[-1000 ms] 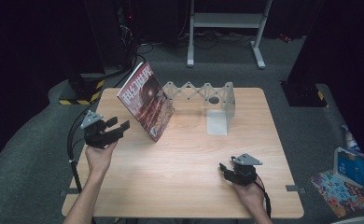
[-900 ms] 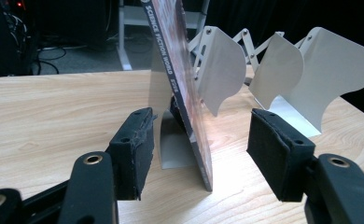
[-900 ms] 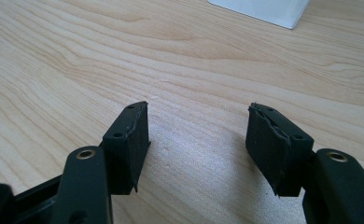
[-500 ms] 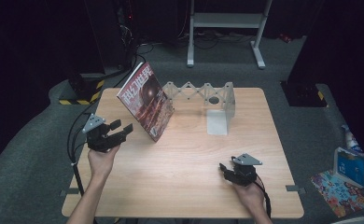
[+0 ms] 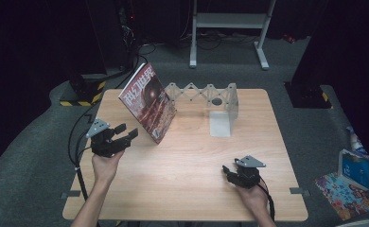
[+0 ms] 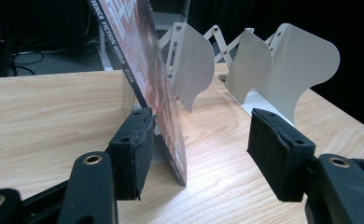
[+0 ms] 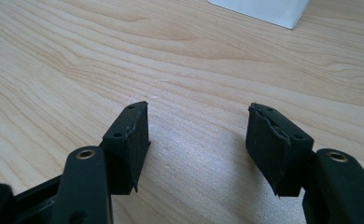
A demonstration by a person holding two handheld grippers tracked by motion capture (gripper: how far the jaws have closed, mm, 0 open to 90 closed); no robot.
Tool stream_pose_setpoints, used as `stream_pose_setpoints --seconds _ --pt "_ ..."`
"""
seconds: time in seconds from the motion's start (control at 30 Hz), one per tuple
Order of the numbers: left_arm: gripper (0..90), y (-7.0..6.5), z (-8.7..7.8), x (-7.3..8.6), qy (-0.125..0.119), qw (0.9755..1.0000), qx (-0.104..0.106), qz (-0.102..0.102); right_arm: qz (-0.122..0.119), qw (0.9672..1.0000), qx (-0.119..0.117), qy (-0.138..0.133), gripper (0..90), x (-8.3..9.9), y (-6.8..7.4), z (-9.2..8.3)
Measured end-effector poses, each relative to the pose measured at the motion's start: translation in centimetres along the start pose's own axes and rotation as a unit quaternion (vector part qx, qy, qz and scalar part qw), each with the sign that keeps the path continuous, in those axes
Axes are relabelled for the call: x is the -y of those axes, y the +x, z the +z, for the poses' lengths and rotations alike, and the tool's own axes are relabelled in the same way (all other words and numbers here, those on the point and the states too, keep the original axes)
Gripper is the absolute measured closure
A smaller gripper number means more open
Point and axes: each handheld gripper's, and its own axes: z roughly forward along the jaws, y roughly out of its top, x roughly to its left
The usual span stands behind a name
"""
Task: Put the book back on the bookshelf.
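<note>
Your light wooden table (image 5: 187, 189) carries a white folding book rack (image 5: 206, 92) along its far edge; the red magazine (image 5: 147, 104) stands tilted on the tabletop, leaning against that rack's left end.

Table (image 5: 182, 156) seen from above, looking forward; gripper views set low, close to wood (magazine (image 5: 147, 101) shared with left).

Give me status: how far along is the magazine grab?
Done: left gripper has its open jaws astride the lower edge of the magazine, which leans on the folding rack. In hand: nothing clamped yet. Left: close and lift. Right gripper rests open on the table.
</note>
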Motion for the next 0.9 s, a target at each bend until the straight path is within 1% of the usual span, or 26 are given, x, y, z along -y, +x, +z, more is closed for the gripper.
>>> stream_pose_setpoints --seconds 0.63,0.9 --pt "40.2 -1.3 -0.2 0.4 -0.002 0.9998 0.020 0.004 0.000 1.0000 0.000 0.000 39.3 0.0 0.0 0.0" --pt "40.2 -1.8 -0.2 0.8 -0.004 0.9995 0.030 0.002 0.000 1.0000 0.000 0.000 39.3 0.0 0.0 0.0"
